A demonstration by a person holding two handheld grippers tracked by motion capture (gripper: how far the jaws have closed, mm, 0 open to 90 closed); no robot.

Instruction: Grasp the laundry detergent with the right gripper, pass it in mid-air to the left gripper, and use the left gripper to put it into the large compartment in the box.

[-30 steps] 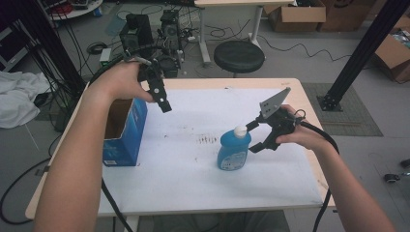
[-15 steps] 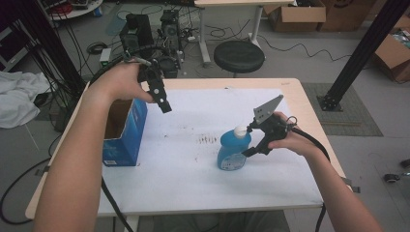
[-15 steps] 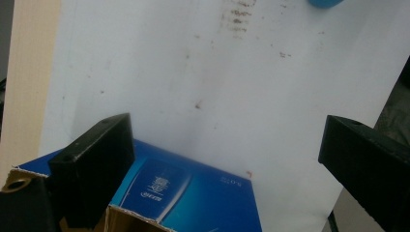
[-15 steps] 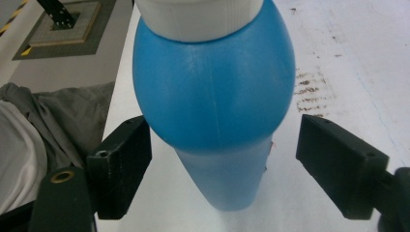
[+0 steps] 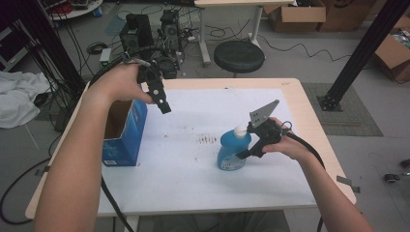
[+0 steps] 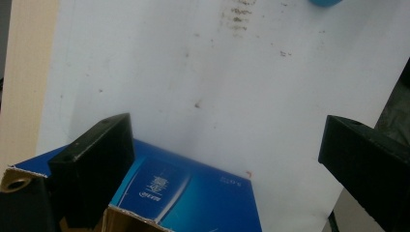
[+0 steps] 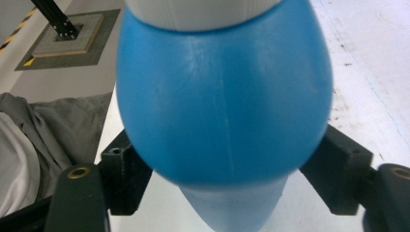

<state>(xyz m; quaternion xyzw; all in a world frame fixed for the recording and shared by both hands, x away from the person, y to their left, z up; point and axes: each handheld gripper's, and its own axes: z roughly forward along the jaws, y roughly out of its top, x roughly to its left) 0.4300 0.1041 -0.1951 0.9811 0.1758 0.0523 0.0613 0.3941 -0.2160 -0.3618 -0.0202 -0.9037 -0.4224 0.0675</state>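
A blue bottle (image 5: 232, 152) with a white cap stands upright on the white sheet, right of centre. My right gripper (image 5: 243, 153) reaches it from the right, one jaw on each side of its lower body. The jaws have just been closing with the bottle (image 7: 222, 106) between them. In the right gripper view, thin gaps still show between the jaws of the right gripper (image 7: 225, 169) and the bottle's lower part. My left gripper (image 5: 164, 107) hangs open above the right edge of a blue carton (image 5: 123, 130). The left gripper (image 6: 227, 159) has nothing between its jaws, and the carton (image 6: 193, 193) lies below them.
The carton is open at the top and stands at the table's left edge. Dark smudges (image 5: 208, 139) mark the sheet between carton and bottle. A black stool (image 5: 239, 55) and cables lie beyond the far edge of the table (image 5: 290, 84).
My right gripper has come down and leftward until its jaws straddle the bottle, and they have narrowed. The left gripper and the carton have stayed put.
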